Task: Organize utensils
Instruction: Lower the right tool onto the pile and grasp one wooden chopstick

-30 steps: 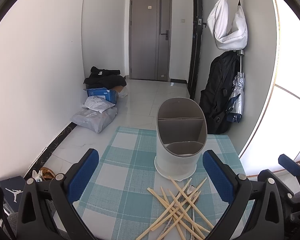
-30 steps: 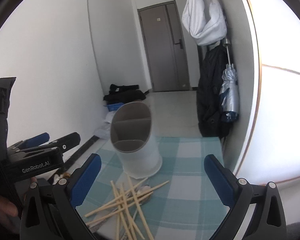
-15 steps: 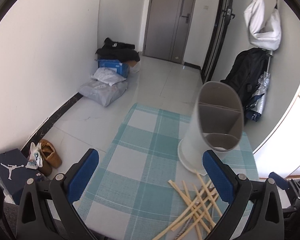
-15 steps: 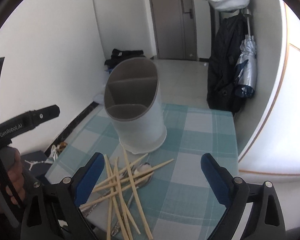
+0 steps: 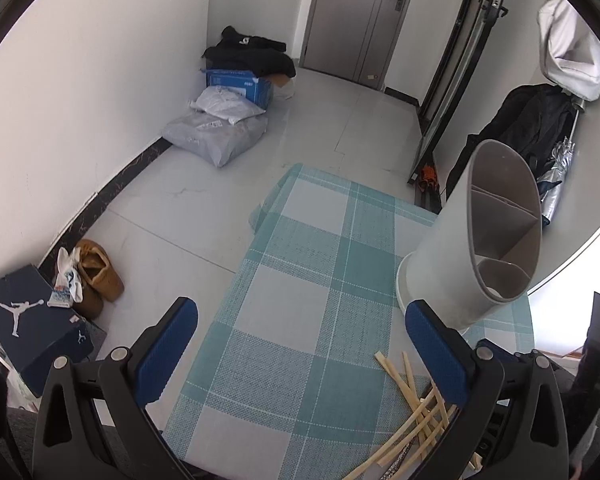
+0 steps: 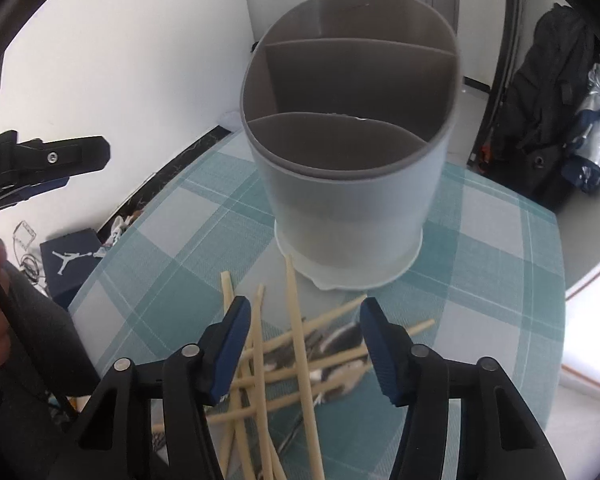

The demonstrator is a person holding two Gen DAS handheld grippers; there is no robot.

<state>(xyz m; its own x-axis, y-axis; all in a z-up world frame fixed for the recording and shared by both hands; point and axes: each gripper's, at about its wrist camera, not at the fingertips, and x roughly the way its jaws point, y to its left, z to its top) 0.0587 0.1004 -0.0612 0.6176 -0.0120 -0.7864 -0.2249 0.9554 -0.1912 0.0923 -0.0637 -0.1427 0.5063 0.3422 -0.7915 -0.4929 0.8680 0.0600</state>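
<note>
A grey utensil holder (image 6: 348,200) with inner compartments stands upright on the checked teal tablecloth (image 6: 172,264). In front of it lies a loose pile of wooden chopsticks (image 6: 260,380) crossed over metal spoons (image 6: 336,336). My right gripper (image 6: 306,308) hovers low over this pile, and its jaws are closing. Chopsticks lie between the blue pads, which do not press on any of them. My left gripper (image 5: 300,312) is open over bare cloth, left of the holder (image 5: 452,264) and of the chopsticks (image 5: 404,384).
The small table's left edge (image 5: 236,280) drops to a tiled floor with a dark shoe box (image 5: 28,320), brown shoes (image 5: 96,276) and plastic bags (image 5: 220,136). A black backpack (image 6: 548,120) and a folded umbrella (image 6: 596,120) hang beyond the table's far right.
Both grippers moved down and forward toward the table. The right one came close over the chopstick pile and its jaws narrowed. The left view swung left, so the holder now sits at its right.
</note>
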